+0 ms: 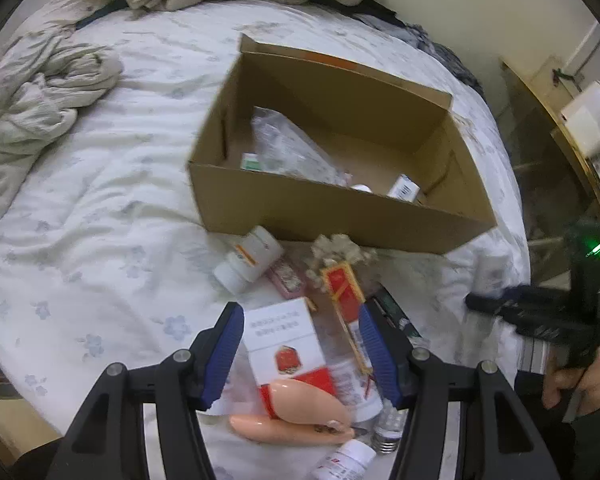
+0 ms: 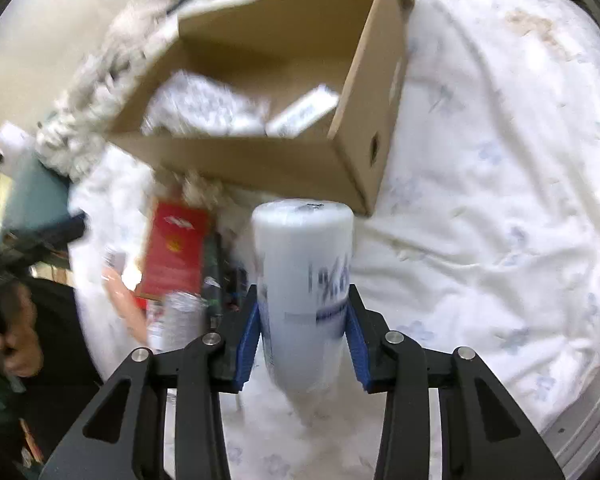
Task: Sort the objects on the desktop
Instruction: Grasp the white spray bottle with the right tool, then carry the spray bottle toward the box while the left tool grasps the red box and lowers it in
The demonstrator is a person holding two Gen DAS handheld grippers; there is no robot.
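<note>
An open cardboard box [image 1: 260,200] lies on the white bedsheet and holds a plastic bag [image 1: 288,148] and a small white carton [image 1: 403,187]. My left gripper [image 1: 302,320] is open above a white and red carton [image 1: 280,336], near a peach object [image 1: 300,412] and a white pill bottle [image 1: 248,258]. My right gripper [image 2: 303,312] is shut on a bubble-wrapped white bottle [image 2: 304,280], held in front of the box [image 2: 228,160]. The right wrist view is blurred.
A red packet [image 1: 342,284], a dried flower bunch [image 1: 340,252], a light bulb [image 1: 388,428] and another white bottle [image 1: 348,460] lie in the pile. Crumpled bedding [image 1: 40,92] lies left and behind. A shelf [image 1: 560,128] stands at the right.
</note>
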